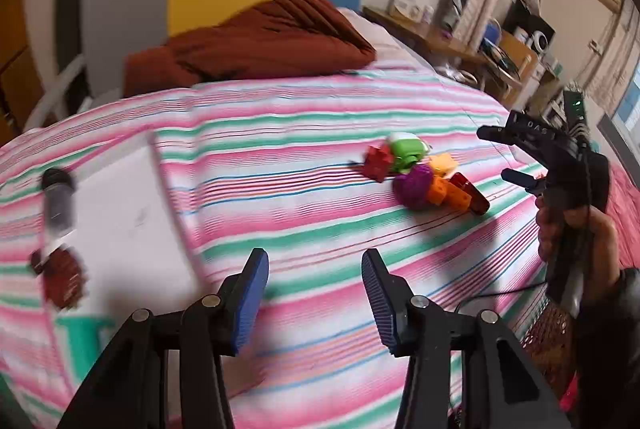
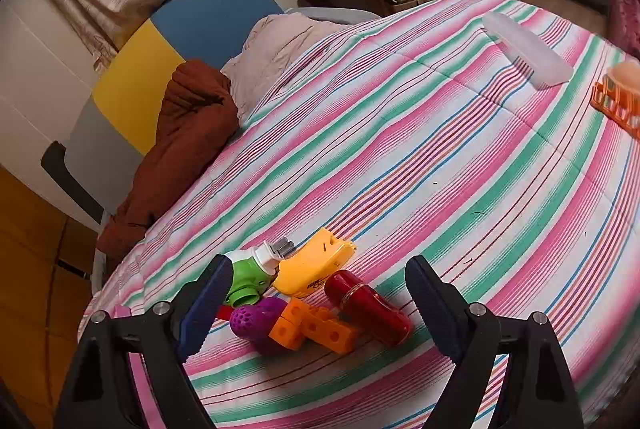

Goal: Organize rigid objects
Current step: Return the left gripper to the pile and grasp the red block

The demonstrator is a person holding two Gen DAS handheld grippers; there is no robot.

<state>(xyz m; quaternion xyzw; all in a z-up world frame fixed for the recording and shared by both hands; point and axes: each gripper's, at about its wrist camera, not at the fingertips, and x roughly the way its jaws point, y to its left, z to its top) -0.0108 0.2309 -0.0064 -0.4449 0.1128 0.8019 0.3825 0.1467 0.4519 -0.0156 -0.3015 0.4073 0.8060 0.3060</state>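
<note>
Toy pile (image 2: 308, 293): a little heap of plastic bits sitting on the striped bedspread (image 2: 440, 157), all bunched up and touching each other.
What's in it: green-and-white piece (image 2: 250, 275) at the back left, yellow piece (image 2: 314, 265) right beside it, purple knobbly ball (image 2: 260, 321) in front, orange holed blocks (image 2: 316, 327) leaning on the ball, dark red capsule (image 2: 368, 307) on the right. From the left wrist view there's also a red block (image 1: 378, 163) on the far-left side of the heap.
Right gripper (image 2: 316, 313): wide open, nothing pinched. The pile sits right in the gap between the two fingers, closer to the left finger, which overlaps the green piece in the picture. The right finger is clear of the capsule. Can't tell if the tips touch the bed.
Left gripper (image 1: 316, 295): partly open and empty, only bedspread between the blue pads (image 1: 250, 303). The pile is well ahead of it and off to the right.
Right hand (image 1: 576, 241): seen from the left camera, wrapped round the handle, gripper aimed at the pile.
Off to the left: a white sheet (image 1: 128, 221) with a dark cylinder (image 1: 59, 199) and a brownish-red thing (image 1: 64, 279), too blurry to say more.
Far right: a clear long case (image 2: 528, 49) and an orange rack (image 2: 616, 101).
</note>
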